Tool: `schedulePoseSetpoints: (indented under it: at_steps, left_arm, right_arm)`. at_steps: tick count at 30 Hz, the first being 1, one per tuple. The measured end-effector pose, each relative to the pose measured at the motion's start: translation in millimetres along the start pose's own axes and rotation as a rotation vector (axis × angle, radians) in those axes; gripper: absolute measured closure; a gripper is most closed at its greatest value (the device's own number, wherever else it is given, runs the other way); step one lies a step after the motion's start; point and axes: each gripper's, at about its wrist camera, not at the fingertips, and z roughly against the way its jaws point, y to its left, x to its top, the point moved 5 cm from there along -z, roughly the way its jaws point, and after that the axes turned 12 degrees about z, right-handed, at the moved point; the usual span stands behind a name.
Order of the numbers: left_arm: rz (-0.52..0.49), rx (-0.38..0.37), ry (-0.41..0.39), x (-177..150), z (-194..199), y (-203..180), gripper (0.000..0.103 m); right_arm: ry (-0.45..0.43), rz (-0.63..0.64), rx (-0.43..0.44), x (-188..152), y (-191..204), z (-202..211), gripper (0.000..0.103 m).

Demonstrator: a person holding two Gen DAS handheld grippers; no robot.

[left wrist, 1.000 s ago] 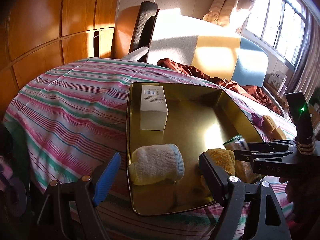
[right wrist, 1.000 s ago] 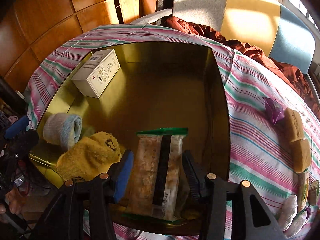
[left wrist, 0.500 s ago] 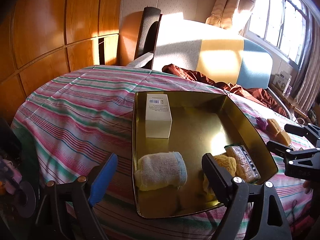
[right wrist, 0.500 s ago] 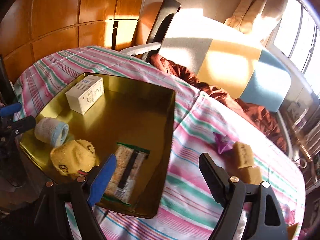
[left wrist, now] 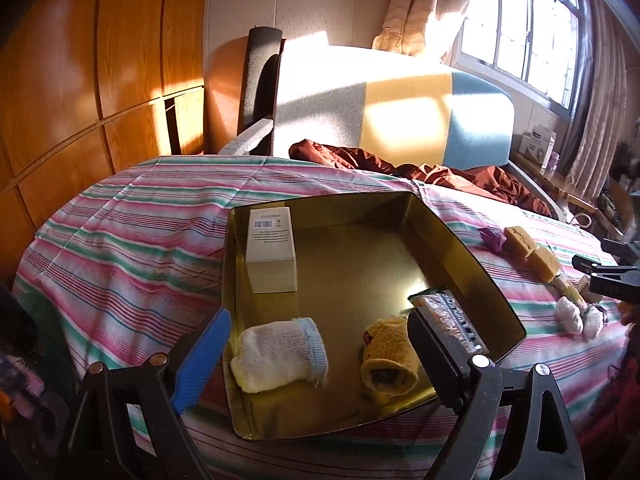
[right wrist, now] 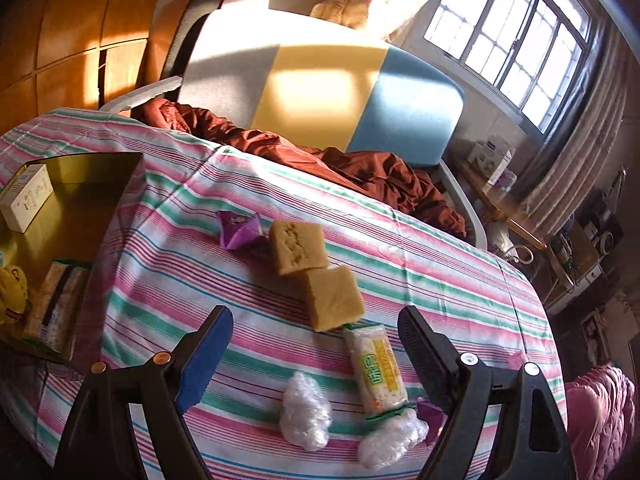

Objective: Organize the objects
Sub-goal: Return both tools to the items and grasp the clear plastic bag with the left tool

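Four items sit in the tray (left wrist: 460, 248); the right hand-held gripper (right wrist: 316, 344), released and empty, hovers over a snack packet (right wrist: 376, 364). Next: straddle it, clench.

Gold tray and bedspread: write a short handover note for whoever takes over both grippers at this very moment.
Left gripper: open, empty, over the near end of the gold tray.
Right gripper: open, empty, over the loose items on the striped bedspread.
In the tray: white box, white sock, yellow sock, snack bar packet.
On the bedspread: purple packet, two tan blocks, yellow-green packet, two clear-wrapped bundles.
Likely left: move these into the tray, presumably nearest first.
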Motion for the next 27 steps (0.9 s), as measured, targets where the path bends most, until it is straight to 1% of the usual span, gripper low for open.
schedulePoseSetpoints:
  at_steps: [3,5,6,8,10,13,14,15,16,20,23,27]
  left_arm:
    - [-0.021,-0.035,0.023,-0.6,-2.5,-16.6,0.013]
    - [-0.047,-0.059,0.035,-1.2,-4.5,-31.3,0.013]
    - [-0.069,-0.074,0.038,-2.0,-4.6,-40.2,0.013]
    - [-0.11,-0.11,0.043,-3.2,-4.4,-59.9,0.013]
    - [-0.146,-0.151,0.049,-4.3,-4.8,-81.3,0.012]
    - [-0.198,-0.221,0.074,-8.1,-7.9,-118.7,0.012]
    - [-0.215,-0.247,0.087,-10.2,-9.4,-132.0,0.012]
    - [-0.232,-0.273,0.102,-12.5,-11.5,-145.5,0.012]
    - [-0.248,-0.295,0.118,-15.5,-14.0,-158.8,0.012]
    - [-0.315,-0.354,0.191,-33.8,-31.7,-215.2,0.012]
    - [-0.35,-0.396,0.258,-51.4,-47.8,-254.3,0.013]
    - [-0.396,-0.427,0.309,-73.4,-68.1,-296.6,0.013]
  right_arm:
    - [0.043,-0.16,-0.021,-24.6,-46.9,-8.0,0.017]
    - [0.073,-0.296,-0.024,-42.3,-78.1,-12.7,0.017]
    - [0.084,-0.373,-0.011,-52.7,-92.5,-15.0,0.017]
    - [0.093,-0.545,0.051,-73.0,-116.6,-20.1,0.017]
    - [0.105,-0.685,0.091,-93.1,-133.4,-25.0,0.017]
    - [0.102,-0.86,0.174,-117.1,-142.4,-34.8,0.017]
    - [0.114,-0.898,0.187,-123.8,-143.6,-37.5,0.017]
    - [0.11,-0.919,0.192,-126.1,-145.0,-37.2,0.017]
    - [0.087,-0.93,0.194,-126.4,-147.4,-35.0,0.017]
    - [0.057,-0.929,0.22,-124.5,-145.9,-32.1,0.017]
    - [0.046,-0.931,0.235,-123.7,-145.9,-32.6,0.017]
    - [0.041,-0.945,0.263,-123.8,-146.1,-36.4,0.017]
